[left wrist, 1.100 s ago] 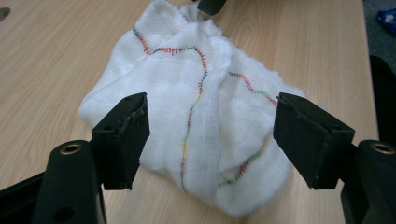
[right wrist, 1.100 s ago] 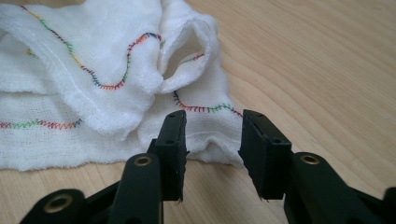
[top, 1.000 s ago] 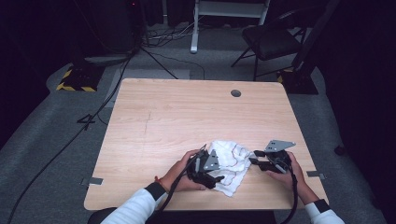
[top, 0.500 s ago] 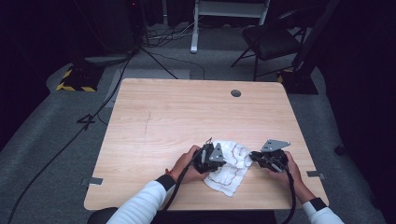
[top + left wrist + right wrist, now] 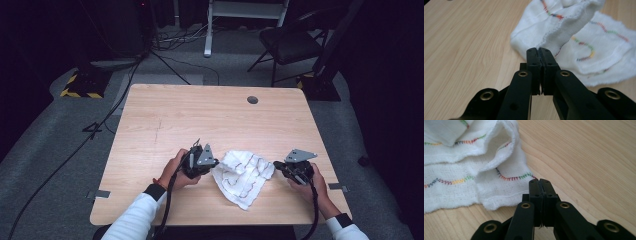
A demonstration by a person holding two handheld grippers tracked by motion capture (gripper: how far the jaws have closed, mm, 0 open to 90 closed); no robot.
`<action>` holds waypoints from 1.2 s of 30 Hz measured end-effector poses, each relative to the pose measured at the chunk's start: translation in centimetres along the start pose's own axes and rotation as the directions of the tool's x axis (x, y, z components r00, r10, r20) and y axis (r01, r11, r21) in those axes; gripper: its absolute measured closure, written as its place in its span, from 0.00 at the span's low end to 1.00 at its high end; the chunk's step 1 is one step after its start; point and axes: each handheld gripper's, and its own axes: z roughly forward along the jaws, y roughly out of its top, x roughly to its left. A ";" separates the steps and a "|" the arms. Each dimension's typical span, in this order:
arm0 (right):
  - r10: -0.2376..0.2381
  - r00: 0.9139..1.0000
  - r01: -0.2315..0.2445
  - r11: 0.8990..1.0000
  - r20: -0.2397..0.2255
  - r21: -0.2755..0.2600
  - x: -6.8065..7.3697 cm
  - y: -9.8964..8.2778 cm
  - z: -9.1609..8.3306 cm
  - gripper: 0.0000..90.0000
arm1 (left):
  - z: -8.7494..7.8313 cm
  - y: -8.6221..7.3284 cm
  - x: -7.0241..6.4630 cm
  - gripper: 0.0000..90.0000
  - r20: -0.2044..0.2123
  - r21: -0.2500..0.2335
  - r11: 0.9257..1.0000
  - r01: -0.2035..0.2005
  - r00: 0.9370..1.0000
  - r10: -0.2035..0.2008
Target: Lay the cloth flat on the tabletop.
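Pale wood grain covers the table (image 5: 165,120), which stands on grey carpet among trailing cables, with a dark chair (image 5: 287,42) well behind its far edge. A small round grommet hole (image 5: 252,100) sits near that far edge. Close to the near edge lies a white gauze cloth (image 5: 243,176) stitched with wavy multicoloured lines, bunched and folded over itself rather than flat, stretched between the two hands.

The left gripper (image 5: 206,165) sits at the cloth's left edge. Its jaws have just been closing and now stand pressed together; in the left gripper view (image 5: 539,53) a frayed hem of the cloth (image 5: 574,32) runs right into the seam between them, so it seems to have hold of that edge. The right gripper (image 5: 280,167) is at the cloth's right corner. Its jaws have likewise just been closing and are together; in the right gripper view (image 5: 539,183) the corner of the cloth (image 5: 499,182) meets the tips, though how much fabric is really caught there I cannot tell.

The risk I see is in the grip: both hold only a thin sliver of loose weave. If the hands pull apart or lift to spread the cloth, the right corner could slip free, leaving it hanging from one side. A sharp tug might also drag the folded layers along unevenly, so that the fold stays trapped.
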 end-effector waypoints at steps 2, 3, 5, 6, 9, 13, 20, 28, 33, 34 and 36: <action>0.011 1.000 -0.011 1.000 0.005 0.005 -0.2 -0.1 0.0 0.98 | -0.5 -0.8 0.0 0.96 0.004 0.011 1.000 0.018 1.000 -0.018; 0.019 1.000 -0.019 1.000 0.000 0.002 -0.2 -0.1 0.0 0.97 | -0.7 -1.3 0.0 0.95 0.001 0.023 1.000 0.020 1.000 -0.020; 0.013 1.000 -0.013 1.000 -0.005 -0.004 -0.2 -0.1 -0.2 0.96 | -1.2 -2.2 -0.1 0.94 -0.007 0.039 0.999 0.032 0.999 -0.032; 0.011 1.000 -0.011 1.000 -0.004 -0.011 -0.1 0.0 -0.2 0.95 | -1.3 -2.5 -0.1 0.93 -0.015 0.042 0.998 0.039 0.999 -0.039; 0.007 1.000 -0.007 0.999 0.005 -0.038 0.2 0.2 -0.6 0.88 | -1.9 -3.4 -0.5 0.90 -0.036 0.058 0.997 0.043 0.999 -0.041; 0.005 1.000 -0.006 0.998 -0.008 -0.067 0.8 0.5 -1.0 0.80 | -2.8 -3.8 -1.3 0.83 -0.055 0.051 0.997 0.050 0.997 -0.047; -0.038 0.994 0.032 0.998 -0.106 -0.053 1.8 0.8 -0.6 0.66 | -2.6 -2.5 -2.6 0.54 0.009 -0.022 0.993 0.114 0.993 -0.114; -0.068 0.984 0.061 0.997 -0.167 -0.049 3.1 1.2 0.2 0.52 | 1.6 0.0 -5.3 0.26 0.064 0.042 0.998 0.037 0.997 -0.040; -0.093 0.988 0.094 0.996 -0.120 0.002 3.9 1.4 1.4 0.55 | 2.9 0.0 -4.5 0.43 0.058 0.100 0.993 0.063 0.996 -0.069; -0.092 0.990 0.093 0.996 -0.104 0.009 3.9 1.5 1.6 0.58 | 2.9 -0.1 -4.2 0.49 0.064 0.109 0.992 0.062 0.996 -0.069; -0.077 0.993 0.079 0.997 -0.088 0.013 3.7 1.5 1.6 0.67 | 2.7 -0.3 -3.9 0.63 0.039 0.106 0.993 0.056 0.997 -0.060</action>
